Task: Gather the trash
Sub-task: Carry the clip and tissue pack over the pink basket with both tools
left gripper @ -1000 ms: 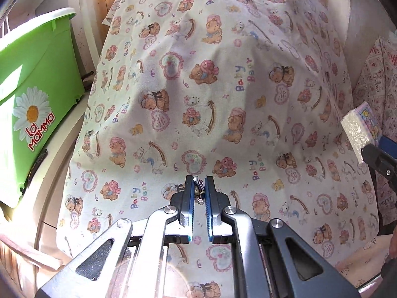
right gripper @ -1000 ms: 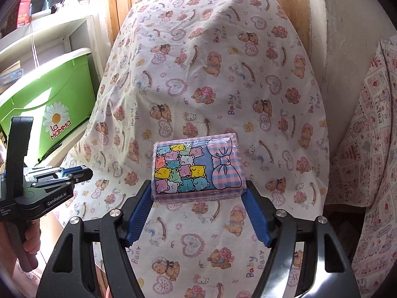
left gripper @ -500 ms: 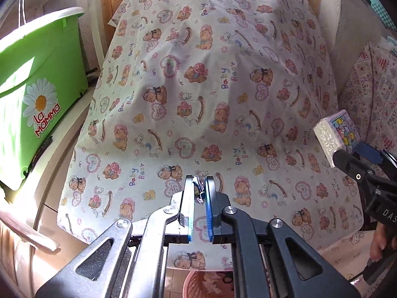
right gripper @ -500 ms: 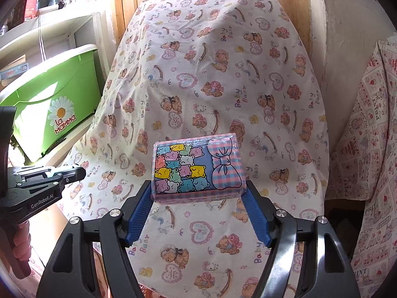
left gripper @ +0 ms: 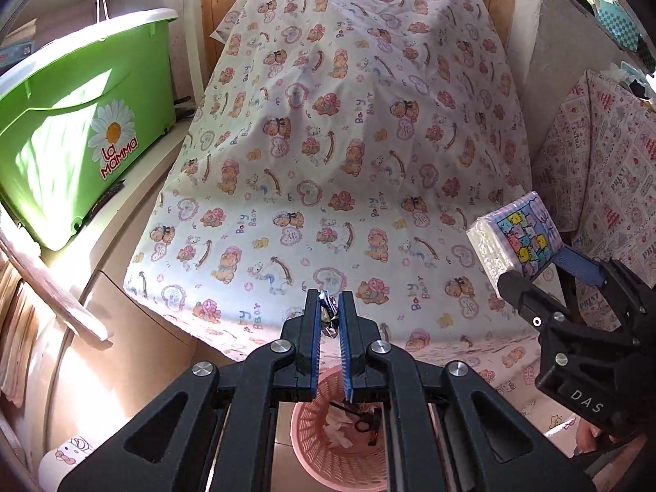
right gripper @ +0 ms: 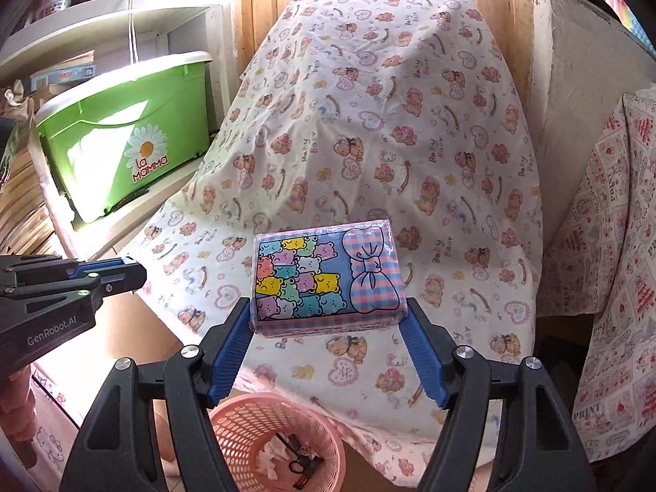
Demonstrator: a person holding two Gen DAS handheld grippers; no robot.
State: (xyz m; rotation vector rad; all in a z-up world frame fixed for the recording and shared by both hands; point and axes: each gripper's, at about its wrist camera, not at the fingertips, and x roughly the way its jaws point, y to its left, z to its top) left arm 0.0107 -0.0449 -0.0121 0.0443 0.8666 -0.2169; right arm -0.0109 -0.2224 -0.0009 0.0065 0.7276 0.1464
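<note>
The right hand-held gripper [right gripper: 328, 320] grips a tissue pack [right gripper: 326, 281] by its two short ends, held flat in the air at 12 o'clock from the pink basket [right gripper: 246, 422] in the right wrist view. The pack looks light and soft under slick plastic wrap, so it may squash or slide; holding across the ends, as now, seems the surest grip. The left hand-held gripper [left gripper: 330, 315] is nearly closed on a small crinkled wrapper scrap [left gripper: 328, 307], which looks feather-light, thin and easy to drop; pinching it deep between the pads suits it.

Against the earlier frames, both hand-held grippers have drawn back from the bear-print cloth [left gripper: 348, 143]. The basket, with trash already inside, now shows fully at 6 o'clock under the left one, where a second ago only cloth showed. Neither grip has changed.
</note>
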